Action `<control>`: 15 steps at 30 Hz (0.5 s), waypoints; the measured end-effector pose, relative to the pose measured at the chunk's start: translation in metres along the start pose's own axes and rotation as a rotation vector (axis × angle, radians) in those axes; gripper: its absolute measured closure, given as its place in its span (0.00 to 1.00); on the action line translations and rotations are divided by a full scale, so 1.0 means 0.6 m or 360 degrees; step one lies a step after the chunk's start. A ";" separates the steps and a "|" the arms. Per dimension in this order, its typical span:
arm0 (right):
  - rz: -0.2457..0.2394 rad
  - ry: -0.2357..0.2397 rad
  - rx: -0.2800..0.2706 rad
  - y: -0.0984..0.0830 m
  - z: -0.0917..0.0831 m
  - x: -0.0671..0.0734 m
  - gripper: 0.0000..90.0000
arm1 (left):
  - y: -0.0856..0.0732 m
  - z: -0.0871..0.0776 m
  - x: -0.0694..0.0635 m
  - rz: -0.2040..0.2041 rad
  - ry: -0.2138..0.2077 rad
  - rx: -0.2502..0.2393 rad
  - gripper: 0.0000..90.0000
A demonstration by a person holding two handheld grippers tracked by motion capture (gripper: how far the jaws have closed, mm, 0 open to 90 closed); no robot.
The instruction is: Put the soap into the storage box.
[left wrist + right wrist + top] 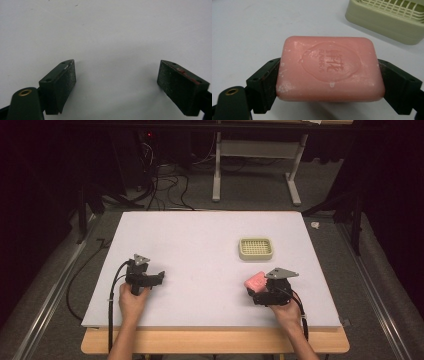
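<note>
Pink soap bar (329, 72) clamped in right claw (260, 287), not yet in soap dish (255, 248); left claw (150, 279) spread apart, empty, over bench (200, 240).

Pink stamped soap bar (329, 68) clamped in the right tool (329, 82), near the cream slatted dish (255, 248)

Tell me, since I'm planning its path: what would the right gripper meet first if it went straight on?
Probably the soap dish, ahead of the right gripper and its pink soap; depth is unclear.
</note>
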State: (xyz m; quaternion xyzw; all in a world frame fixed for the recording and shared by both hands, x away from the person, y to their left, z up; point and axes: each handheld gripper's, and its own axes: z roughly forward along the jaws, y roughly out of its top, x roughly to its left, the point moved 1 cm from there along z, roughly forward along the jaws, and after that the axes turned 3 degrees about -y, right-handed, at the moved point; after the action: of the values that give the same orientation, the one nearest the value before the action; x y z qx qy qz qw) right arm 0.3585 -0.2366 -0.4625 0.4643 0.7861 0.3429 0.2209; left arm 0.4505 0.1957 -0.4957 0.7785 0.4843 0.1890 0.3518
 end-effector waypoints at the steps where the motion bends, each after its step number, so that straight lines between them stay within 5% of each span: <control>1: -0.0001 -0.0001 -0.0001 0.001 -0.001 0.000 0.15 | 0.000 0.000 0.000 0.0000 0.0001 0.0000 0.18; 15: 0.0018 0.0041 -0.0047 0.019 -0.016 -0.006 0.15 | 0.000 0.000 0.000 0.0000 0.0000 0.0000 0.18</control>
State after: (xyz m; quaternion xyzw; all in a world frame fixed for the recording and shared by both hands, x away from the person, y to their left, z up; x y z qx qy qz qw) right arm 0.3604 -0.2394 -0.4475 0.4610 0.7812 0.3615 0.2156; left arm 0.4505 0.1956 -0.4957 0.7784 0.4843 0.1891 0.3518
